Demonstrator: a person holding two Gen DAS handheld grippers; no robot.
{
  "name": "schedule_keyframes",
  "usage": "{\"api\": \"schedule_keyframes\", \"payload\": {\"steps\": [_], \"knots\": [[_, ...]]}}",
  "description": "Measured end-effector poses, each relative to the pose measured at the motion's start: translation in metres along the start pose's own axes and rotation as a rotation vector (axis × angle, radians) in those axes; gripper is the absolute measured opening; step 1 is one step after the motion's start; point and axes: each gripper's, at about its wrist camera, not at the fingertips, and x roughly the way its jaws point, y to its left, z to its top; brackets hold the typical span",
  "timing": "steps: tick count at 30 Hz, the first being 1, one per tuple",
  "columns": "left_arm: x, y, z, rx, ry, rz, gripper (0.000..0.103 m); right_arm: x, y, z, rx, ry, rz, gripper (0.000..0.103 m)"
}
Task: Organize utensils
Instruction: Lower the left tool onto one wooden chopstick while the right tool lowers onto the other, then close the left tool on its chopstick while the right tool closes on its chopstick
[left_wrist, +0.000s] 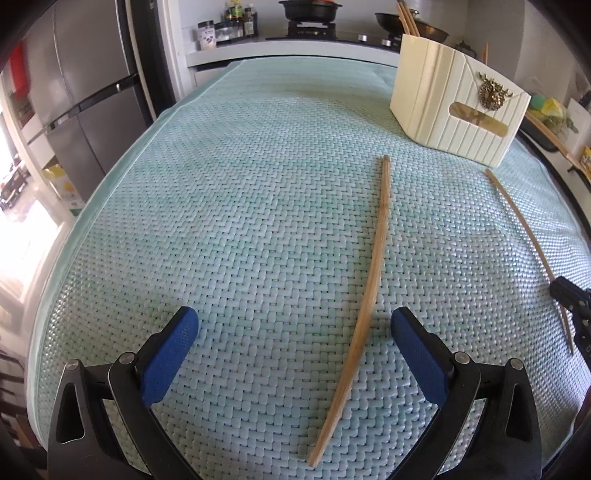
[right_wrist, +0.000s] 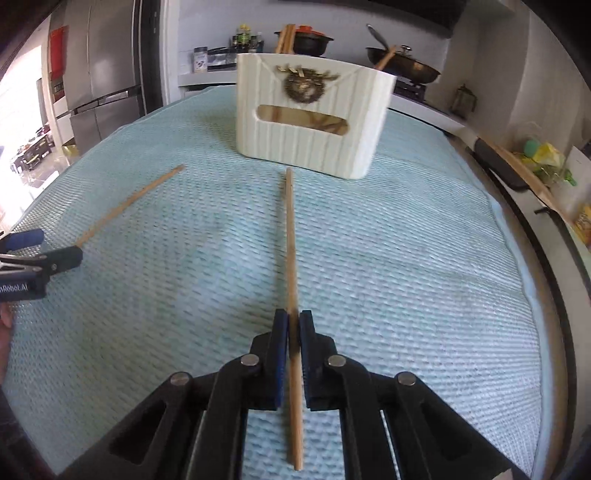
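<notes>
A worktop (left_wrist: 240, 229) covered by a pale green woven mat fills both views, with a kitchen behind it.

From the left wrist, the left hand-held gripper (left_wrist: 295, 325) hangs over the near edge of the worktop with its blue-padded jaws spread wide and nothing pressed between them. A wooden chopstick (left_wrist: 365, 295) lies flat on the mat in the gap between the jaws, nearer the right one, touching neither pad; it runs from the near edge toward the far right corner.

A cream ribbed utensil holder (left_wrist: 454, 110) stands upright near the far right corner of the worktop. It has a gold ornament on its front, a cut-out handle slot, and several chopsticks standing inside.

From the right wrist, the right hand-held gripper (right_wrist: 294, 325) is closed tight on a second chopstick (right_wrist: 290, 240). The blue pads press on it from both sides near its near end. That chopstick points straight away toward the utensil holder (right_wrist: 314, 122), its far tip just short of the holder's base. The view is slightly blurred, so whether the far tip touches the mat is unclear.
</notes>
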Motion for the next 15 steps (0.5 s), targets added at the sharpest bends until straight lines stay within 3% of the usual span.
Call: {"api": "schedule_keyframes", "payload": {"steps": [6,8,10,15], "knots": [[-0.003,-0.014,0.0,0.054,0.017,-0.021,0.103,-0.016,-0.034,-0.019,0.087,0.003,-0.013,0.008],[-0.003,-0.017,0.001,0.067,0.03,-0.042,0.103,-0.015,-0.04,-0.018,0.108,-0.001,0.004,0.012],[-0.002,-0.022,0.003,0.09,0.029,-0.051,0.103,-0.011,-0.044,-0.014,0.13,0.0,0.026,0.024],[0.004,-0.025,0.022,0.108,0.034,-0.081,0.102,0.005,-0.045,-0.001,0.122,0.024,0.054,0.029]]}}
